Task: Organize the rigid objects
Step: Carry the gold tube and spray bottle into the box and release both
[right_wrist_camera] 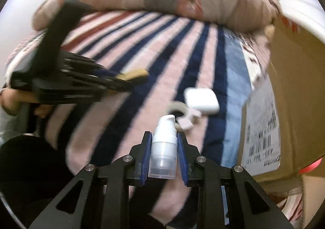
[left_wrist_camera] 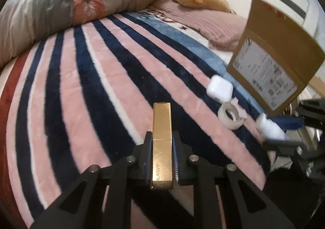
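A: What has the left tool (left_wrist_camera: pixel 162 141) got?

B: It is clamped on a gold lipstick tube (left_wrist_camera: pixel 161 143), which sticks out forward past the fingertips, above the striped blanket (left_wrist_camera: pixel 101 87) on the bed.

A: And the right tool (right_wrist_camera: pixel 164 137)?

B: Closed around a small white pump bottle (right_wrist_camera: pixel 163 147), nozzle pointing away from the camera. In the left view it shows at the right edge, just near of the cardboard box (left_wrist_camera: pixel 272 62).

A: What lies loose on the blanket?

B: A white earbud case (left_wrist_camera: pixel 219 88) and a roll of tape (left_wrist_camera: pixel 231 116), just beside each other, near the box's labelled side. Whether they touch is hard to tell through the blur.

A: Where is there open room?

B: The wide stretch of stripes left of those two things, running to the rolled duvet (left_wrist_camera: pixel 67 5) at the far side. On the right the box wall closes things in; in the right view it fills that edge, with the pink pillow (left_wrist_camera: pixel 203 20) beyond it.

A: Any other edges?

B: In the right view the blanket's near edge drops off below the left tool, where the person's hand (right_wrist_camera: pixel 12 97) grips it.
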The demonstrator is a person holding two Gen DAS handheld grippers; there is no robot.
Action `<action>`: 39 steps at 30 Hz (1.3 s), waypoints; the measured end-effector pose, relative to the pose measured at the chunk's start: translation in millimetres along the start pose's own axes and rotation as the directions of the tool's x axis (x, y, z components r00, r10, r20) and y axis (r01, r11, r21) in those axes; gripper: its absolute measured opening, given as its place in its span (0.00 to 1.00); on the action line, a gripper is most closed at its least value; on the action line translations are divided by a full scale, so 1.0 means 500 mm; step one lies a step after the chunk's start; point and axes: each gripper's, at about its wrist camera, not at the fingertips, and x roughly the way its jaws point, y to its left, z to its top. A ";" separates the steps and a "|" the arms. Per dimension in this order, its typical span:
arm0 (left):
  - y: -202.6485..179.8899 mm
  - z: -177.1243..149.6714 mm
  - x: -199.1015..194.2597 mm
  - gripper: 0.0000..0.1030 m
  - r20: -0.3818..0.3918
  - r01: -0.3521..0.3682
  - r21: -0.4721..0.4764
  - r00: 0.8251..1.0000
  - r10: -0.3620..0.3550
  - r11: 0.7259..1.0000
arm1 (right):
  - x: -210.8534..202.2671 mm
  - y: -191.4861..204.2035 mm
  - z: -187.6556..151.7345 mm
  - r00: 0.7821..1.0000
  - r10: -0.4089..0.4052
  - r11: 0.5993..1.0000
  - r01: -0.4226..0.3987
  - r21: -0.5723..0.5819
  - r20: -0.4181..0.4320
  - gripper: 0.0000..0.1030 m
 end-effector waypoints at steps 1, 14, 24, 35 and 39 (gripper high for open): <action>-0.001 0.003 -0.019 0.15 0.014 -0.014 0.001 1.000 0.014 1.000 | -0.016 0.009 0.006 1.000 0.017 1.000 -0.017 -0.014 0.021 0.20; -0.223 0.151 -0.287 0.15 0.252 -0.027 0.178 0.967 -0.019 0.984 | -0.281 -0.092 0.043 0.936 0.007 1.000 -0.004 -0.008 0.351 0.20; -0.478 0.304 -0.127 0.15 0.081 0.127 0.332 0.983 -0.162 0.935 | -0.250 -0.348 -0.052 0.959 -0.130 0.978 0.083 0.189 0.252 0.20; -0.518 0.310 0.018 0.15 -0.065 0.075 0.367 0.996 -0.055 0.927 | -0.182 -0.405 -0.074 0.974 -0.147 0.973 0.112 0.202 0.170 0.21; -0.521 0.317 0.010 0.20 -0.052 0.063 0.360 0.998 -0.048 0.931 | -0.186 -0.410 -0.081 0.974 -0.150 0.971 0.112 0.211 0.172 0.23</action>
